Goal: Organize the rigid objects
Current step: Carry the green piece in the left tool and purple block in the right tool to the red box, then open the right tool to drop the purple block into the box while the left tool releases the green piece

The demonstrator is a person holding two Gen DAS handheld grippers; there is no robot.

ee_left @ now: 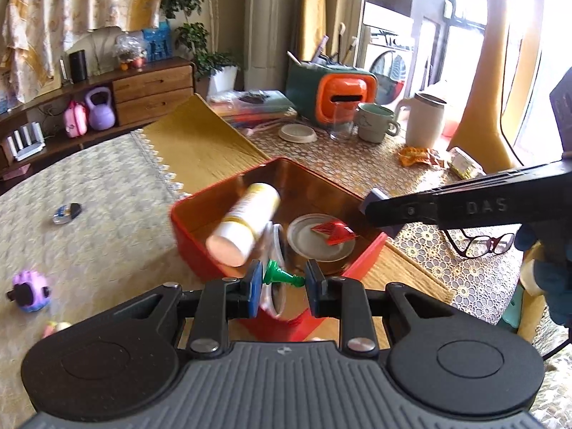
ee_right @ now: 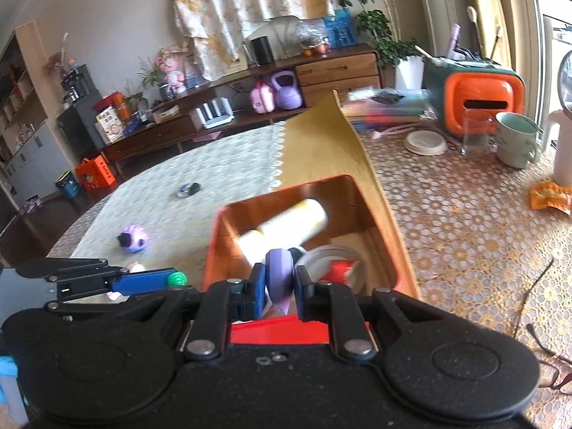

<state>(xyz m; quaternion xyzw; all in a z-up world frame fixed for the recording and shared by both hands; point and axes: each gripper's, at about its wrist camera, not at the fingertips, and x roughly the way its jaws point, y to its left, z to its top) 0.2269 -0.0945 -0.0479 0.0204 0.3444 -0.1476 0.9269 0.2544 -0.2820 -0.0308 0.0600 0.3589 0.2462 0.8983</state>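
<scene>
A red tin box (ee_left: 221,189) (ee_right: 286,189) stands open on the table, right in front of both grippers. In it lie a white bottle (ee_left: 246,221) (ee_right: 286,228), a round lid (ee_left: 307,246) (ee_right: 321,255) and a red packet (ee_left: 334,232) (ee_right: 339,271). My left gripper (ee_left: 285,280) is shut on a small green pawn-shaped piece (ee_left: 282,273) over the box's near edge. My right gripper (ee_right: 280,286) is shut on a pale purple piece (ee_right: 279,271) above the box. In the left wrist view the right gripper (ee_left: 375,203) reaches in from the right. In the right wrist view the left gripper (ee_right: 171,280) shows at the left.
On the light cloth to the left lie a purple toy (ee_left: 30,291) (ee_right: 133,238) and a small dark object (ee_left: 66,212). Glasses (ee_left: 482,245) lie right of the box. Behind it stand an orange-fronted container (ee_left: 343,96), mugs (ee_left: 375,121), a white jug (ee_left: 425,121) and an orange wrapper (ee_left: 418,155).
</scene>
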